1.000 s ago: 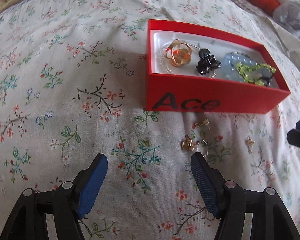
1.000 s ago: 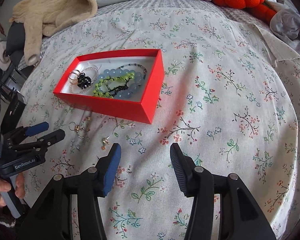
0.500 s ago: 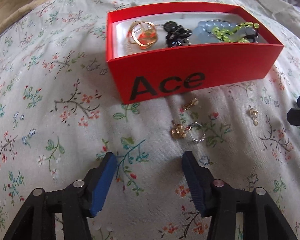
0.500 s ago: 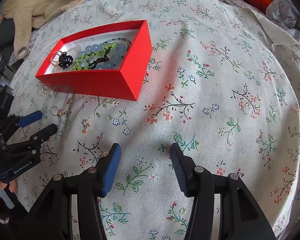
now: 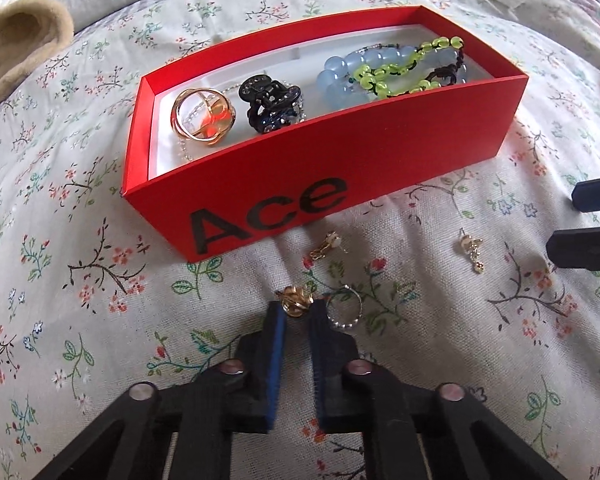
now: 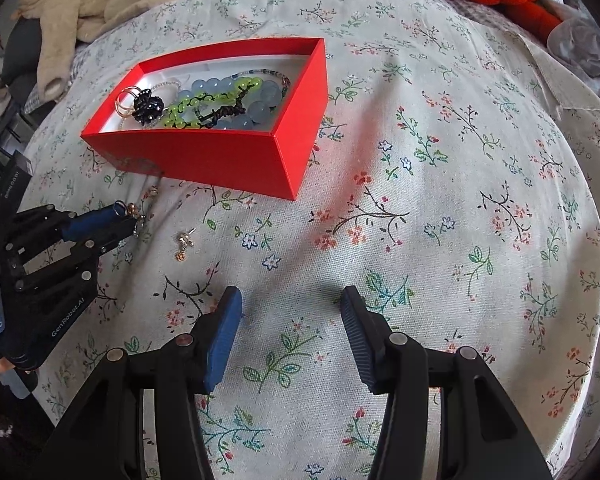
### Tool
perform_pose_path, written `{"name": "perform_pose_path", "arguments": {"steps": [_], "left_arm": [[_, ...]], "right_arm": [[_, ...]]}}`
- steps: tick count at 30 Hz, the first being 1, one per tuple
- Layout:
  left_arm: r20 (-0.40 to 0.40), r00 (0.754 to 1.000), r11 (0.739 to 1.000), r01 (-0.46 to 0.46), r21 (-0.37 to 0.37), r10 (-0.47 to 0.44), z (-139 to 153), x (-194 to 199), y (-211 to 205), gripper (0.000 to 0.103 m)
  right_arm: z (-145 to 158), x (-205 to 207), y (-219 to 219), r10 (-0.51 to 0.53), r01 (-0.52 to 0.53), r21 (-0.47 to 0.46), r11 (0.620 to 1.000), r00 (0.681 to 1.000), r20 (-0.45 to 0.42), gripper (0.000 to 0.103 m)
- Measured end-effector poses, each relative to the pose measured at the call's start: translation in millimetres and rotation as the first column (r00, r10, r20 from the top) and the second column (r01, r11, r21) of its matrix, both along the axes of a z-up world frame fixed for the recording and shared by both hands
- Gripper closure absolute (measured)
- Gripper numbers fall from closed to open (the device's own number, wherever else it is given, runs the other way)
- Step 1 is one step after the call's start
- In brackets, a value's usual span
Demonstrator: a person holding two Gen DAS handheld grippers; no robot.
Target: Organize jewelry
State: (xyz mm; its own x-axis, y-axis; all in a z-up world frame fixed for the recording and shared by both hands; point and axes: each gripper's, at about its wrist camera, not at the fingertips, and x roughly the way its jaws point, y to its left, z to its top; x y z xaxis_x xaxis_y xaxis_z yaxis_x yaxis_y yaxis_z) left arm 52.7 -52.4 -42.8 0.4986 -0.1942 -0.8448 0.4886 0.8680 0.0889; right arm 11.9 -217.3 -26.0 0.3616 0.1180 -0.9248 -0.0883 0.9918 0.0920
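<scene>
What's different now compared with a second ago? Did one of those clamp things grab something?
Yes. The left gripper moved forward toward the red box and closed its fingers on the gold knot earring lying on the bedspread. The right gripper stayed open, holding nothing. The silver ring, the other two earrings and the jewelry in the box did not move.

Red box (image 5: 340,168) centre frame, open, holding gold ring (image 5: 202,118), black hair claw (image 5: 272,104), blue bead bracelet (image 5: 364,76), green bead bracelet (image 5: 404,70). Below it on bedspread: gold knot earring (image 5: 296,300), silver ring (image 5: 344,312), two gold drop earrings (image 5: 328,245) (image 5: 472,250).
</scene>
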Motion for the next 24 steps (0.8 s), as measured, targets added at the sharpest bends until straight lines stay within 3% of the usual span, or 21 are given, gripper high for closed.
{"name": "perform_pose_path", "arguments": {"steps": [8,18,20,22,24], "left_arm": [[-0.046,0.996,0.996,-0.074,-0.058,0.071,6.4,5.4,19.2,0.103],[-0.092,0.984,0.983,-0.163,-0.081,0.155,8.1,5.6,56.4,0.103],[-0.102,0.980,0.980,-0.178,-0.088,0.169,8.8,6.0,64.6,0.103],[-0.108,0.977,0.976,-0.196,-0.094,0.186,9.4,5.9,72.0,0.094],[-0.115,0.974,0.973,-0.209,-0.100,0.198,9.9,5.8,77.8,0.091]], "right_arm": [[6.2,-0.2,14.2,0.025,-0.026,0.017,1.000,0.999,0.036,0.049],[12.4,-1.2,65.7,0.167,-0.170,0.008,0.985,0.976,0.141,0.050],[11.8,-0.8,75.9,0.205,-0.209,0.007,0.978,0.966,0.159,0.059],[9.9,0.2,86.2,0.245,-0.250,0.007,0.968,0.955,0.169,0.067],[6.4,2.3,95.9,0.277,-0.284,0.013,0.959,0.945,0.174,0.069]]}}
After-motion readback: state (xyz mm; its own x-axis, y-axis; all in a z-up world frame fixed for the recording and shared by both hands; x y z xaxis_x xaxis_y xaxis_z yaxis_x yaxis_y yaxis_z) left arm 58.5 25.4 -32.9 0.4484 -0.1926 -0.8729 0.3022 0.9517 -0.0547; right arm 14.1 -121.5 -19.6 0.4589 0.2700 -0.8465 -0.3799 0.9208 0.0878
